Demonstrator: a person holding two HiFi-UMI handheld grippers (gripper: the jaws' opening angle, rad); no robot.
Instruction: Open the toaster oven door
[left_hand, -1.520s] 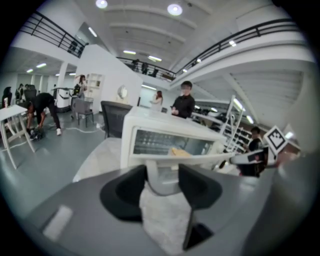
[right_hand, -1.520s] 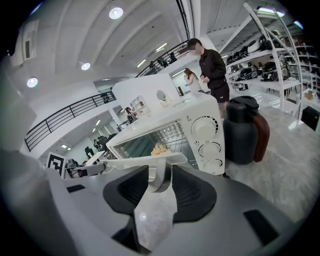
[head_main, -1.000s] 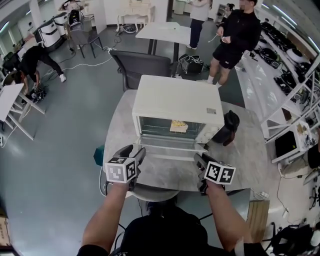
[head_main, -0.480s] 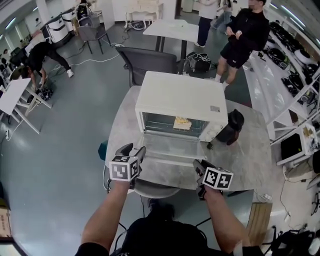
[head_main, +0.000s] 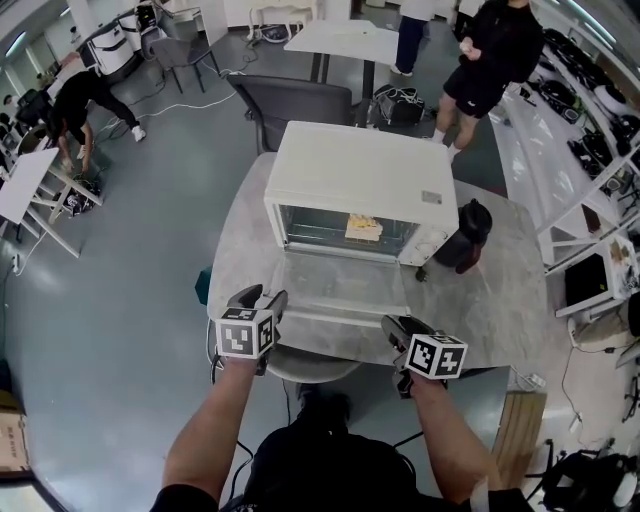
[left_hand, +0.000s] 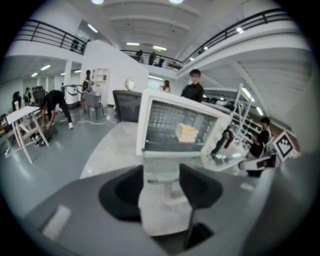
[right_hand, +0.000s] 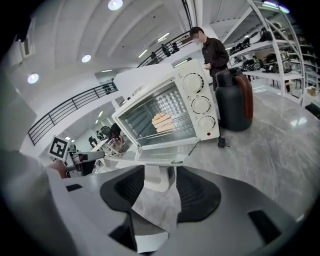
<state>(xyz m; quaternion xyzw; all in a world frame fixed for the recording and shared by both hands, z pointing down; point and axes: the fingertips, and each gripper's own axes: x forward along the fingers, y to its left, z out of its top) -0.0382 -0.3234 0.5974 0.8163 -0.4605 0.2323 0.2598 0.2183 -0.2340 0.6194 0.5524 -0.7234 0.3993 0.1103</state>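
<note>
Toaster oven (head_main: 360, 180): a white sheet-metal box with rounded corners, which stood mid-way across a round bench (head_main: 500, 300) with a grey-veined, stone-like top. The oven's glass door (head_main: 340, 285) lay folded down flat in front of the oven, with a white handle (right_hand: 159, 177) on its outer edge. A pale, square slice of toast (head_main: 363, 227) sat on the wire rack (right_hand: 165, 131) inside the oven. A dark, glossy jug (head_main: 466, 238) stood just beside the oven's dial side. The left gripper (head_main: 268, 297), at the oven door's left front corner, had its jaws apart. The right gripper (head_main: 395, 325) had just opened its jaws, which straddled the handle without pinching it. Compared with one second before, the door lay lower and both grippers had dropped with it.
</note>
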